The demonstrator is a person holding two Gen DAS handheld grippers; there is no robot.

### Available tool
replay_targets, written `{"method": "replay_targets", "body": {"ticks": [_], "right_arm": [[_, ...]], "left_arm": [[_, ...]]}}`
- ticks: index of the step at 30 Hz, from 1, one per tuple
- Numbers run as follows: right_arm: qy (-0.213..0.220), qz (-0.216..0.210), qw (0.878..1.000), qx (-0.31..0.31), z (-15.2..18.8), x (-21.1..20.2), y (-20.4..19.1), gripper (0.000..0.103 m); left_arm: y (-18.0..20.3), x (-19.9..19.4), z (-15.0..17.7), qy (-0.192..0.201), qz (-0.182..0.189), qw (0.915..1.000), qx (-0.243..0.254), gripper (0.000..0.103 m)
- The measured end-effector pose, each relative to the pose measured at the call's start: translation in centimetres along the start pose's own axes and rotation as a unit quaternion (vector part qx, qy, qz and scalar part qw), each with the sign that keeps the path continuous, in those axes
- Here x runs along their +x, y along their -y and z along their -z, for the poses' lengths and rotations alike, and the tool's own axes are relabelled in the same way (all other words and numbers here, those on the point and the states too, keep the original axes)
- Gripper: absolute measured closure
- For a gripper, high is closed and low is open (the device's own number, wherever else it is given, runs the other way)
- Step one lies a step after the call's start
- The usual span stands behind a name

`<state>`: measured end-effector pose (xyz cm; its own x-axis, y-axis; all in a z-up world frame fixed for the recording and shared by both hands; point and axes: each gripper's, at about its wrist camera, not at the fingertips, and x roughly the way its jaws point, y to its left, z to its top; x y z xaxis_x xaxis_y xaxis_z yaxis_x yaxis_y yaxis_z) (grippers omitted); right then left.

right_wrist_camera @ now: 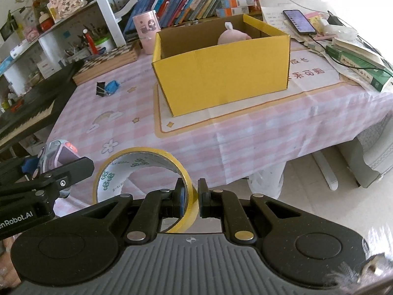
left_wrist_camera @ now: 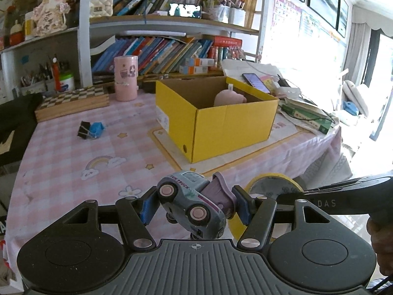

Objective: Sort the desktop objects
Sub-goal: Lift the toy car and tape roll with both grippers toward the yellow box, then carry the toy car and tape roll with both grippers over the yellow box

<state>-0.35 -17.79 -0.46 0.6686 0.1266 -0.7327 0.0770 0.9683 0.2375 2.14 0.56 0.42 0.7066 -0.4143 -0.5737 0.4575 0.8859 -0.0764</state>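
Left gripper (left_wrist_camera: 194, 205): nearest the viewer, low over the near edge of the table; its blue-padded jaws are closed against a grey-blue toy truck (left_wrist_camera: 190, 205), which sits tilted, pink wheels facing up and outward, with "FUN TRUCK" printed on its side
Right gripper (right_wrist_camera: 190, 198): just beside the left one, on its right; the jaws are nearly together, pinching the wall of a yellow tape roll (right_wrist_camera: 142, 186), one finger inside the ring and one outside; the roll stands on edge, its open centre facing the camera
Table (right_wrist_camera: 245, 142): covered in a pink checked cloth with rainbow, star and flower prints; it runs away from both grippers
Yellow cardboard box (right_wrist_camera: 221, 73): open-topped, in the middle of the table beyond the grippers; a pink soft toy (right_wrist_camera: 232, 36) lies inside, against the far wall
Binder clip (left_wrist_camera: 83, 129): black, on the cloth left of the box, touching a small blue object (left_wrist_camera: 97, 129)
Chessboard box (left_wrist_camera: 73, 100): wooden, near the far left edge; a pink cylinder (left_wrist_camera: 125, 78) stands upright just to its right
Phone (right_wrist_camera: 298, 21): far right, screen lit, resting on papers beside stacked books
Bookshelf (left_wrist_camera: 172, 49): behind the table; rows of leaning books
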Motion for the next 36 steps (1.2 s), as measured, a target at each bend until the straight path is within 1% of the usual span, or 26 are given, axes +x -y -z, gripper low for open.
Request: {"method": "replay_targets", "body": {"ticks": [8,19,25,36], "right_arm": [[0.002,0.004,1.000,0.006,-1.4,0.3,2.1,0.093],[0.005,0.004,1.000,0.009,-4.5,1.4,5.6,0.093],[0.011,0.003,1.000,-0.001,-6.7,2.0,7.5,0.093],[0.031,-0.018,0.999,-0.028,-11.2,3.1,10.6,0.093]], "left_arm": [[1.3,1.7,-1.4,0.002,0.003,1.0000,0.005,0.040],[3.8,4.8,-3.7,0.006,0.003,0.9998,0.018,0.040],[5.0,6.5,-5.0,0.017,-0.001,0.9997,0.019,0.040],[7.1,9.1,-8.0,0.047,-0.024,0.9985,0.017,0.040]]}}
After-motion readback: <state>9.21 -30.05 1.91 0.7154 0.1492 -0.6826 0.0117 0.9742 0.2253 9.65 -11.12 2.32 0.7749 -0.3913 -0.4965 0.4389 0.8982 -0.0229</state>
